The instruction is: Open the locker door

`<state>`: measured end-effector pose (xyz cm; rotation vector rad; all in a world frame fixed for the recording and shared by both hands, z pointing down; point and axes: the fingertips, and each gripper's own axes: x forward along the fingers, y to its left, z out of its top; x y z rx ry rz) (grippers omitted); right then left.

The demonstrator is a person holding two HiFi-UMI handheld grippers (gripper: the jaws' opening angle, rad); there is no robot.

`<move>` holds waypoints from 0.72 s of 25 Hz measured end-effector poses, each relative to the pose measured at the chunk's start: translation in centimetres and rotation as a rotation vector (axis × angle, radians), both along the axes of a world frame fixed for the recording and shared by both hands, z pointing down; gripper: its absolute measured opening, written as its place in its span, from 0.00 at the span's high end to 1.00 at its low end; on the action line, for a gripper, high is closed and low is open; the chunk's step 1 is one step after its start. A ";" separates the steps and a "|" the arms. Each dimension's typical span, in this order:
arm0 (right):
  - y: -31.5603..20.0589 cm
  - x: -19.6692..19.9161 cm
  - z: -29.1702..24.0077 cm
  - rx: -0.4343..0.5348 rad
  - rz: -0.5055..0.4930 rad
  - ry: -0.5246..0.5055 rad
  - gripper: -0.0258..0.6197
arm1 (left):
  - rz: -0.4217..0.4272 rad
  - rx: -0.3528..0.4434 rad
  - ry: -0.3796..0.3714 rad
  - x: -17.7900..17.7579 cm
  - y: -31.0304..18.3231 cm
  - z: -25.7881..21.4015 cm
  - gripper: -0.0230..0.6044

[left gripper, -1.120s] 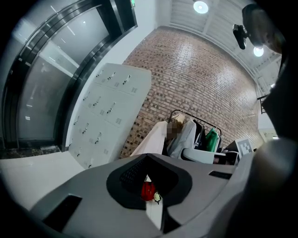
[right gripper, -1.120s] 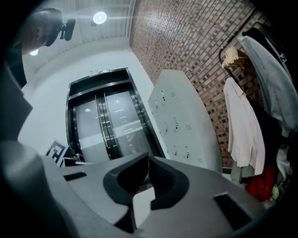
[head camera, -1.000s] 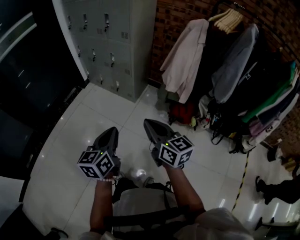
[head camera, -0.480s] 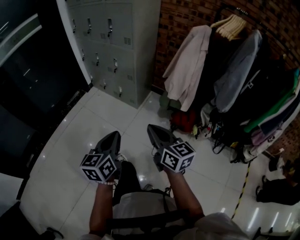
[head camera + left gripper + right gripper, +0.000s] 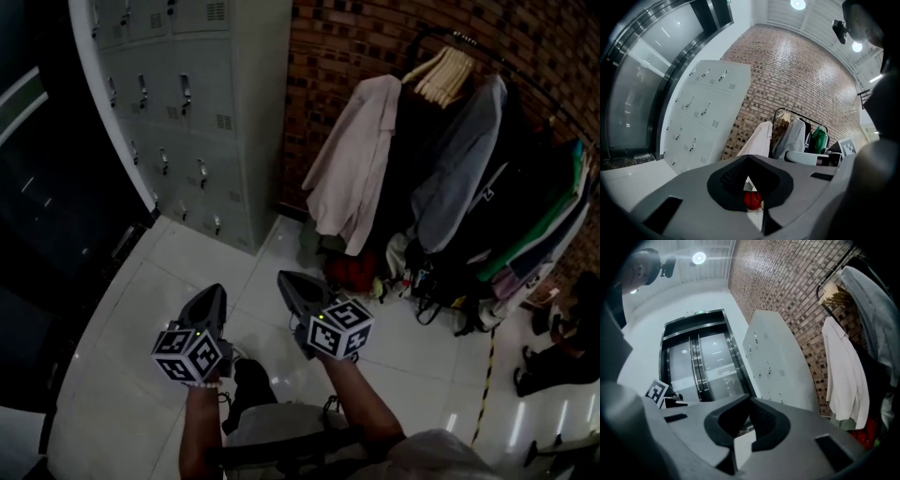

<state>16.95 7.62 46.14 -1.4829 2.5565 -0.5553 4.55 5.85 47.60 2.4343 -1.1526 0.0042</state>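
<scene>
The person's arms (image 5: pixel 202 427) reach forward over the white tiled floor (image 5: pixel 131 309), each hand carrying one gripper. The left gripper (image 5: pixel 213 292) points ahead and slightly downward. Its jaws are pressed together, with nothing pinched between them. The right gripper (image 5: pixel 285 279) is held level just beside the left one. Its jaws are likewise pressed together and empty. Neither gripper touches any object.

Past the jaw tips, a red bag (image 5: pixel 352 270) lies on the floor at the foot of a clothes rack (image 5: pixel 469 42). The rack carries a pale coat (image 5: pixel 352 173), grey and green garments and a set of wooden hangers (image 5: pixel 441 75).

The locker (image 5: pixel 202 103) is a grey metal cabinet with several rows of small doors. It stands on the floor ahead and to the left of both grippers, well apart from them. Every door in view is closed, and each has a small handle; some also have a vent slot. On its left side the locker adjoins a dark glass front (image 5: pixel 37 187). On its right side it stands against the brick wall (image 5: pixel 347 42), just beside the pale coat.

The brick wall runs behind the locker and the clothes rack and closes off the far side of the room
</scene>
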 end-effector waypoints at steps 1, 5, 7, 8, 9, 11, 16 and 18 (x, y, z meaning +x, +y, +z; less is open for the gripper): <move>-1.1 0.2 -0.1 0.001 0.004 0.003 0.94 | 0.005 0.004 0.000 0.2 -1.3 -0.1 0.98; -6.1 1.0 -0.5 0.005 0.015 0.008 0.93 | 0.022 0.018 -0.007 1.3 -6.7 -0.9 0.98; -8.9 0.8 -0.7 0.000 0.021 0.002 0.93 | 0.031 0.016 -0.010 1.2 -9.4 -1.3 0.98; -10.3 0.5 -0.9 -0.002 0.025 -0.002 0.93 | 0.036 0.015 -0.013 0.9 -10.7 -1.5 0.98; -11.7 0.0 -1.1 -0.002 0.028 -0.005 0.93 | 0.040 0.014 -0.018 0.5 -12.0 -1.7 0.98; -14.7 -1.2 -1.5 0.002 0.028 -0.006 0.93 | 0.041 0.013 -0.027 -0.7 -14.8 -2.0 0.98; -22.0 -4.0 -2.4 0.008 0.020 -0.006 0.92 | 0.039 0.013 -0.044 -3.2 -21.5 -2.7 0.98; -24.6 -5.1 -2.6 0.012 0.019 -0.006 0.92 | 0.045 0.004 -0.048 -3.9 -23.7 -2.6 0.98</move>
